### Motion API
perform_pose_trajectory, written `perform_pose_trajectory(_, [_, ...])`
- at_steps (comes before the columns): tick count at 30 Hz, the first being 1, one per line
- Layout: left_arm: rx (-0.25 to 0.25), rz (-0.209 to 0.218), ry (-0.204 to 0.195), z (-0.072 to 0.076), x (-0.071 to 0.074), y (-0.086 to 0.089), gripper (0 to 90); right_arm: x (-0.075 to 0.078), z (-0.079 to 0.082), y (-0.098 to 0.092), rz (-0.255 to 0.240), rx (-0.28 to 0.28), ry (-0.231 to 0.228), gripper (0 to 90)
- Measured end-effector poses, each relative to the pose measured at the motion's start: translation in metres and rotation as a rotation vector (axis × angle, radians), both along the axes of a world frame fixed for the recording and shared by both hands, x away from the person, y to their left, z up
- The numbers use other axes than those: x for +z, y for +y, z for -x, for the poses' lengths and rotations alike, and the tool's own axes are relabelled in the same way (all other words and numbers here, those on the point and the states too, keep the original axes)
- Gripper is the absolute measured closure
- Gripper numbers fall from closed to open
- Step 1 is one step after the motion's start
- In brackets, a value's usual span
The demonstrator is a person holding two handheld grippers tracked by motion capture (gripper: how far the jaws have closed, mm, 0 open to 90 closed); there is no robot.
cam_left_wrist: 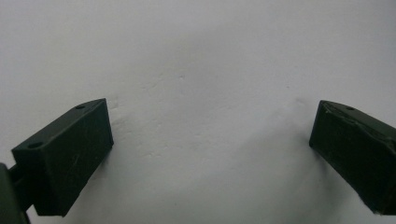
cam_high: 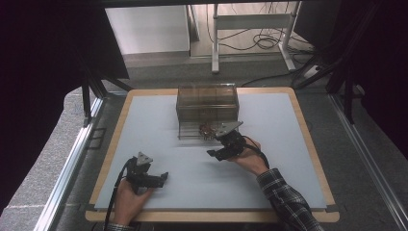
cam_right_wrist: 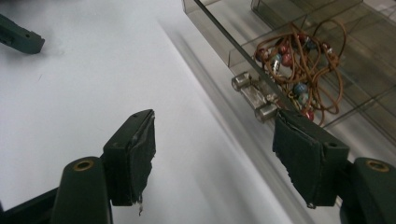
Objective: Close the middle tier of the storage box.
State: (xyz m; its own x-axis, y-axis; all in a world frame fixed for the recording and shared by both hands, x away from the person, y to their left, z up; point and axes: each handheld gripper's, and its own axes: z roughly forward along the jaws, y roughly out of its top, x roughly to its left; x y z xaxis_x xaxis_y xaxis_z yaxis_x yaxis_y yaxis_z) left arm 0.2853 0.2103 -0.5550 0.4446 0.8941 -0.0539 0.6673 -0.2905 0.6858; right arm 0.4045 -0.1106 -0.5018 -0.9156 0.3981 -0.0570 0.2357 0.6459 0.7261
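A smoky clear drawer box (cam_high: 207, 102) stands at the far middle of the white table (cam_high: 144, 130). Its lowest drawer (cam_right_wrist: 224, 44) is pulled out, and a tangled brown cord with red and blue beads (cam_right_wrist: 299, 60) lies inside it. My right gripper (cam_high: 220, 146) is open just in front of that drawer. In the right gripper view my right gripper (cam_right_wrist: 219, 149) holds nothing, and its right-hand jaw is close below the drawer's clear handle (cam_right_wrist: 254, 95). My left gripper (cam_high: 162, 179) rests near the front left. In the left gripper view my left gripper (cam_left_wrist: 210, 140) is open wide over bare table.
The table has a wooden rim (cam_high: 115, 139), and metal rails (cam_high: 72, 159) run along both sides. A desk frame (cam_high: 250, 24) and cables lie on the floor beyond the far edge. One jaw of the left gripper (cam_right_wrist: 18, 35) is at the top left of the right gripper view.
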Motion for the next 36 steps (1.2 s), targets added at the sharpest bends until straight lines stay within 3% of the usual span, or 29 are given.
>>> perform_pose_trajectory(23, [0.0,0.0,0.0,0.0,0.0,0.0,0.0,-0.016,-0.003,0.003,0.01,0.002,0.043,27.0])
perform_pose_trajectory(36, [0.0,0.0,-0.001,0.0,0.0,0.0,0.0,-0.02,-0.004,0.006,-0.007,-0.003,0.039,25.9])
